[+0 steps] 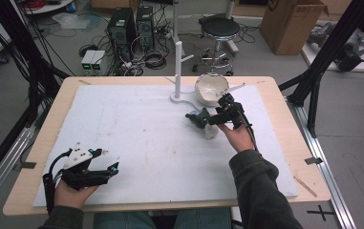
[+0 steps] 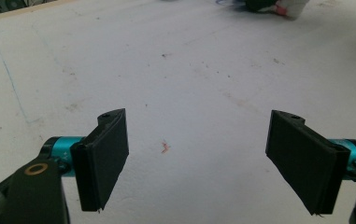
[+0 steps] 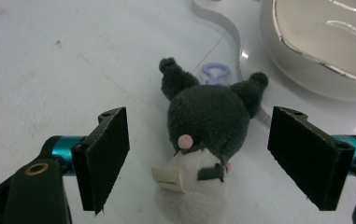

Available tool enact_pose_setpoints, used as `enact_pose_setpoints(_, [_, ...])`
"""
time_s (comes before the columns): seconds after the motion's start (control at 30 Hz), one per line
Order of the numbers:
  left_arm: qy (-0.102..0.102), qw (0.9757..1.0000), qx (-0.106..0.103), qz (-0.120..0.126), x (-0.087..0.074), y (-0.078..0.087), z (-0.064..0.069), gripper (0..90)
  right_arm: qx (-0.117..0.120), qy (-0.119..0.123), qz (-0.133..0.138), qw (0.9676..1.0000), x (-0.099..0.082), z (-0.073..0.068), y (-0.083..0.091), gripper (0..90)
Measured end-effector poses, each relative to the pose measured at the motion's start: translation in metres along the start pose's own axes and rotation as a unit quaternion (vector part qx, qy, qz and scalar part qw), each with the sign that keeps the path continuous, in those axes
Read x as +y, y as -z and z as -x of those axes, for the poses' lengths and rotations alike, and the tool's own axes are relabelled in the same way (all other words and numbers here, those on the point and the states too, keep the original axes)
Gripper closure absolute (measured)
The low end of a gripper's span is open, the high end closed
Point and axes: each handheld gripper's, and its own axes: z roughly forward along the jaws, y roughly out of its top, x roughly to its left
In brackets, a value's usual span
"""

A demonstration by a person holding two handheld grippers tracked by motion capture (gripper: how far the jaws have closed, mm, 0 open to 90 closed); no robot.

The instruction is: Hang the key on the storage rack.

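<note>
A small plush toy [image 3: 203,140] with a dark grey head, two ears and a white body lies on the white board, a lilac clip [image 3: 215,72] behind its head. My right gripper [image 3: 199,158] is open, one jaw on each side of the plush without touching it. In the high view the right gripper [image 1: 203,118] sits over the plush [image 1: 207,126] near the white bowl [image 1: 212,88]. At the front left of the board, my left gripper [image 1: 112,162] rests open with nothing between its jaws; in its own view the left gripper [image 2: 196,161] frames bare board.
A white stand with an upright post [image 1: 177,67] rises at the back of the white foam board [image 1: 136,138], its curved base [image 3: 222,23] close behind the plush. The bowl [image 3: 325,42] lies just right of that base. The wooden table edge [image 1: 308,157] borders the board.
</note>
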Motion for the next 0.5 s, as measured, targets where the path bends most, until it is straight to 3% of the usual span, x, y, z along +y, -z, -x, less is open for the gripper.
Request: enact_pose_setpoints(0.5, [-0.001, 1.0000, -0.001, 0.001, 0.000, -0.001, -0.001, 21.5, 0.004, -0.007, -0.046, 0.9989, -0.002, 0.000, -0.025, 25.8])
